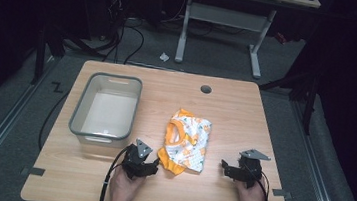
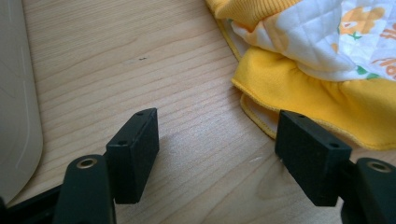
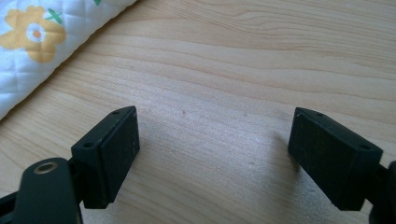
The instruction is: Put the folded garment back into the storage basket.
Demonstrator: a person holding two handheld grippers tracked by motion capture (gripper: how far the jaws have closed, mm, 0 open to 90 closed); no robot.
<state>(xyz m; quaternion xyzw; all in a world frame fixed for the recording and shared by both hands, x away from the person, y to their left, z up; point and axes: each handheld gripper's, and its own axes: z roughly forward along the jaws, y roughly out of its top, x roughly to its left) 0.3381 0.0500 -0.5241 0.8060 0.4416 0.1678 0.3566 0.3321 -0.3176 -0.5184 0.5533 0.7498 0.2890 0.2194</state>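
High view shows the left gripper (image 1: 155,164) and the right gripper (image 1: 224,166), jaws apart and empty, flanking the folded garment (image 1: 186,140); each should probably pinch a near corner.

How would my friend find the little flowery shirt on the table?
Start at the wooden table and find the grey tub on its left side. Just right of the tub, near the front edge, lies the little shirt: folded, white, quilted, with orange flowers and yellow trim, the table's one colourful thing.
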